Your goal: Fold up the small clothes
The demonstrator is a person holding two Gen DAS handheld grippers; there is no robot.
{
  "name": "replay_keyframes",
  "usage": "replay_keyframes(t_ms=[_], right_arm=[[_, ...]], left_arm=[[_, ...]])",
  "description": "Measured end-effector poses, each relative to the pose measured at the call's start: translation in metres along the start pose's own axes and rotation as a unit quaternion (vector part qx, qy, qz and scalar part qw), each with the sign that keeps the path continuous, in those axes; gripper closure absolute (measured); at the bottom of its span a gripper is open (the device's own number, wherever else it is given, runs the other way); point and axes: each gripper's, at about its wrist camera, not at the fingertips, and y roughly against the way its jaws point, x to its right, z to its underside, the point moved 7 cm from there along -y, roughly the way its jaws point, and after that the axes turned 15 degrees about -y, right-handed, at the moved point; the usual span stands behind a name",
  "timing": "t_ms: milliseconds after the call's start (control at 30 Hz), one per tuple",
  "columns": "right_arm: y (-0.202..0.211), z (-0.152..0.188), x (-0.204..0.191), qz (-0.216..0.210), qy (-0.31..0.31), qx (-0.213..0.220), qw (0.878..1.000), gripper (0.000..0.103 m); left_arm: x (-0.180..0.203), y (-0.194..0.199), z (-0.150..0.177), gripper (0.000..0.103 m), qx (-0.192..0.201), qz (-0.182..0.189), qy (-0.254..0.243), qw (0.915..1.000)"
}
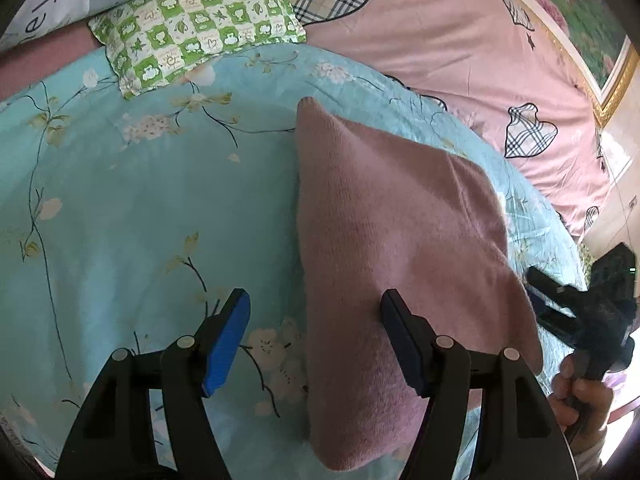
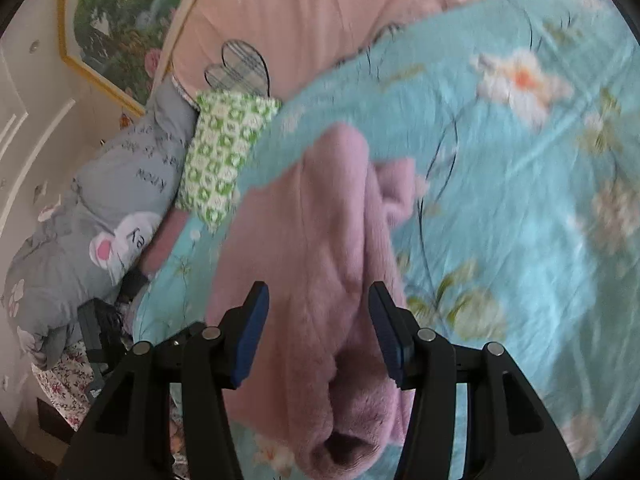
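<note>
Jaws, left gripper (image 1: 314, 344): spread apart, clamping nothing; one finger hangs over the near left edge of the pink garment (image 1: 392, 240), the other over the blue floral quilt (image 1: 140, 208) just left of it.
Jaws, right gripper (image 2: 318, 336): also apart and empty, straddling the near end of the garment; the view is motion-blurred, so I cannot tell whether the pads touch the cloth.
Garment place: lying on the quilt, well short of the green checked pillow (image 1: 196, 28) beyond its far tip.
Garment shape: a long narrow slab with a straight left edge, tapering to a point at the far end; the right wrist view shows a lengthwise crease and a loose flap on the side away from the pillow.
Done, as I judge: at least one lengthwise fold.
Left: probably tidying the flap and folding end to end; it does not yet look compact.
</note>
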Motion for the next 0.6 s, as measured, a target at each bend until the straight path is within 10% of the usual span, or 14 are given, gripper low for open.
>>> replay_keyframes(t_ms=[200, 367, 600], right_arm=[[-0.02, 0.001, 0.013, -0.014, -0.033, -0.023, 0.999, 0.087], [0.009, -0.029, -0.014, -0.034, 0.005, 0.021, 0.999, 0.09], [-0.023, -0.016, 0.038, 0.046, 0.017, -0.01, 0.999, 0.091]], left_arm=[[0.003, -0.01, 0.0, 0.034, -0.011, -0.006, -0.008, 0.9999], [0.014, -0.011, -0.015, 0.033, -0.016, -0.004, -0.024, 0.9996], [0.018, -0.037, -0.002, 0.028, -0.037, -0.021, -0.046, 0.998]])
